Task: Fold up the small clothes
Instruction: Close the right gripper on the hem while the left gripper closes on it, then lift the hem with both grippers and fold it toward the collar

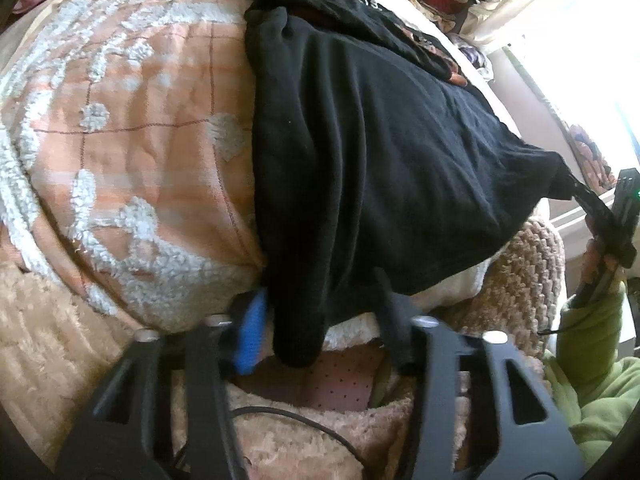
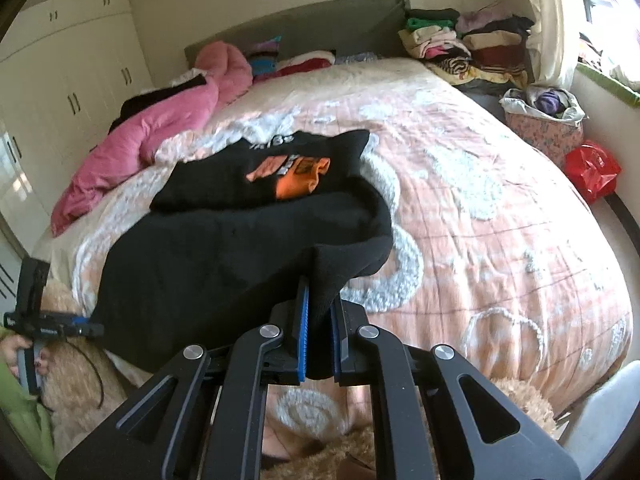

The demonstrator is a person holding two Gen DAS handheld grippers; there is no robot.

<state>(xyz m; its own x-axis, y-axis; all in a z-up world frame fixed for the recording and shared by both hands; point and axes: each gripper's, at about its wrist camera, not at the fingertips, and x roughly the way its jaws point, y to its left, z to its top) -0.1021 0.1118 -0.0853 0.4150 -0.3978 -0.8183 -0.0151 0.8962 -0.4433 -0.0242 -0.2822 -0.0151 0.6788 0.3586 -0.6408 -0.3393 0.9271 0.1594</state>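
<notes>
A black garment (image 1: 380,160) (image 2: 224,256) lies spread over the near edge of the bed, its orange print (image 2: 292,174) showing at the far end. My left gripper (image 1: 320,328) is wide open; a hanging corner of the garment drops between its fingers, beside the blue pad (image 1: 250,332). My right gripper (image 2: 318,344) is shut on another corner of the garment, pinched between the blue pads. In the left wrist view the right gripper (image 1: 592,200) pulls that corner taut at the far right. In the right wrist view the left gripper (image 2: 86,328) sits at the garment's left edge.
The bed has a peach quilt (image 2: 480,208) with white fluffy patterns. A pink duvet (image 2: 160,128) lies at the far left. Folded clothes (image 2: 460,40) are piled at the headboard. A box of clothes (image 2: 544,120) and a red bag (image 2: 592,168) stand right of the bed.
</notes>
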